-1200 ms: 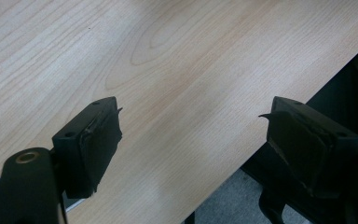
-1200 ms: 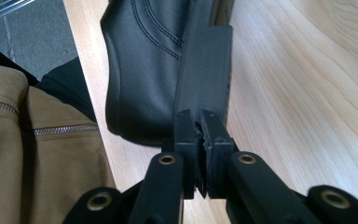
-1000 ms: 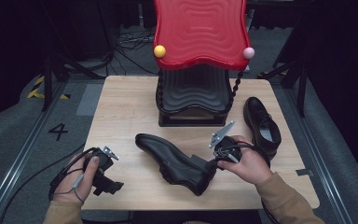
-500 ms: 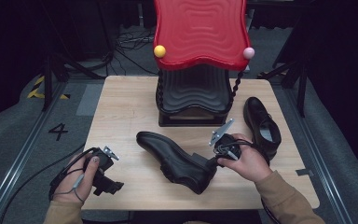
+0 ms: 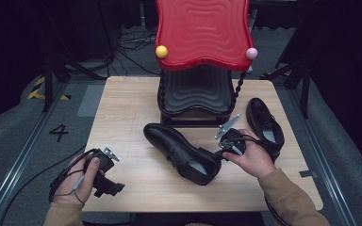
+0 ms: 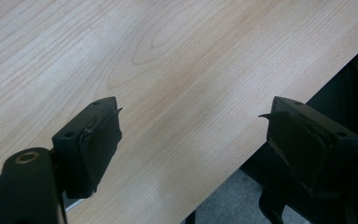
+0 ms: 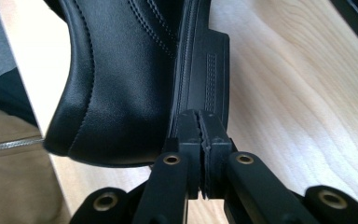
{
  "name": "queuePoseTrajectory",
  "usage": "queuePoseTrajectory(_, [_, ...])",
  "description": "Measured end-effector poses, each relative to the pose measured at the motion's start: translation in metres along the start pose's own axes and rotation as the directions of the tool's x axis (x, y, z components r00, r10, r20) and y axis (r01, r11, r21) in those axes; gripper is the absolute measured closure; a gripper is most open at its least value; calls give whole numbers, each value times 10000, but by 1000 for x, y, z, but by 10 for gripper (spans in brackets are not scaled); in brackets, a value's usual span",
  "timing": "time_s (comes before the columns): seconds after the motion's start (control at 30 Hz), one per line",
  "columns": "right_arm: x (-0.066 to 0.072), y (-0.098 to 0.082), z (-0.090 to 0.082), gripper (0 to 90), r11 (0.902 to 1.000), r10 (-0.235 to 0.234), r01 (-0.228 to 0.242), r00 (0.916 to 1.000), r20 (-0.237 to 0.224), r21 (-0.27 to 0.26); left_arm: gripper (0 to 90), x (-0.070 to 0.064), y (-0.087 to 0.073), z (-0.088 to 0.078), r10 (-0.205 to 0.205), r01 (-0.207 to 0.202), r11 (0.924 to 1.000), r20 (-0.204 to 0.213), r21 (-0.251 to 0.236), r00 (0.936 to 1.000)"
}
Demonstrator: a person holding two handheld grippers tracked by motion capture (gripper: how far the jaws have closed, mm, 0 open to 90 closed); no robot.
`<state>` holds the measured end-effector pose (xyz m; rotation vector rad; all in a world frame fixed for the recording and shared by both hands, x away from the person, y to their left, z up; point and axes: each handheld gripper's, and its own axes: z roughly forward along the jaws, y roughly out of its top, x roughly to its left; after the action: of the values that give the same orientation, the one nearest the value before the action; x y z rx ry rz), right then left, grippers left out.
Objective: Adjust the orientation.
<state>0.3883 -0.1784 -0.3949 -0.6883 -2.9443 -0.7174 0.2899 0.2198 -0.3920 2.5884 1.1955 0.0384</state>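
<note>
**Tabletop holdings: two black shoes, two hand-held grippers, one red stand**

Item 1. Black leather shoe, lying on its side near the middle of the tabletop. Toe points to about 10 o'clock, heel to about 4 o'clock. In the right gripper view the heel and stitched rear of the upper sit directly ahead of the jaws.

Item 2. Right hand-held gripper, held in the person's right hand at the 4 o'clock side of the tabletop. Jaws pressed together, pad against pad, with their tips at the shoe's heel; whether they pinch any leather between them cannot be told. A grey plate rides on top, a cable trails behind.

Item 3. Left hand-held gripper, in the left hand at the 7 o'clock corner, well apart from the shoe. Jaws stand wide apart over bare wood at the tabletop's near edge, nothing between them.

Item 4. Second black shoe, upright at 3 o'clock, just beyond the right hand.

Item 5. Red wavy-topped stand at 12 o'clock, with a yellow ball and a pink ball at its front corners, over a black ribbed base.
</note>
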Motion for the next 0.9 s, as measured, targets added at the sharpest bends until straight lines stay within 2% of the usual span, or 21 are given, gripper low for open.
queuePoseTrajectory(0.13, [-7, -1, 1, 893, 9998, 170, -170, 9998, 32, -50, 183, 0, 0, 0, -61, 61, 10000, -1, 9, 10000])
queuePoseTrajectory(0.23, [-16, -2, 5, 893, 9996, 283, -286, 9986, 450, 62, 183, 0, 0, 0, -46, 46, 10000, -9, -7, 10000])
queuePoseTrajectory(0.3, [-21, -2, 9, 893, 9992, 349, -359, 9979, 546, 186, 183, 1, 0, 0, -65, 65, 10000, 12, 31, 10000])
queuePoseTrajectory(0.33, [-21, -2, 9, 893, 9992, 349, -359, 9979, 546, 186, 183, 1, 0, 0, -65, 65, 10000, 12, 31, 10000])
queuePoseTrajectory(0.37, [-27, -3, 16, 894, 9971, 538, -559, 9978, 398, 521, 183, 1, -1, 0, -47, 47, 10000, 15, 9, 10000])
queuePoseTrajectory(0.43, [-32, -6, 21, 894, 9965, 640, -670, 9961, 599, 490, 183, 2, -1, 0, -17, 17, 10000, -4, 2, 10000])
queuePoseTrajectory(0.63, [-46, -12, 32, 879, 9902, 1078, -1126, 9923, 604, 826, 183, 3, -2, 1, -119, 119, 9999, 46, 18, 9999])
queuePoseTrajectory(0.7, [-53, -18, 37, 851, 9875, 1424, -1440, 9894, 293, 639, 183, 3, -2, 2, -128, 128, 9999, 58, 21, 9999])
queuePoseTrajectory(0.9, [-54, -20, 35, 814, 9875, 1432, -1452, 9890, 357, 610, 183, 3, -2, 1, -114, 115, 9999, 24, -28, 9999])
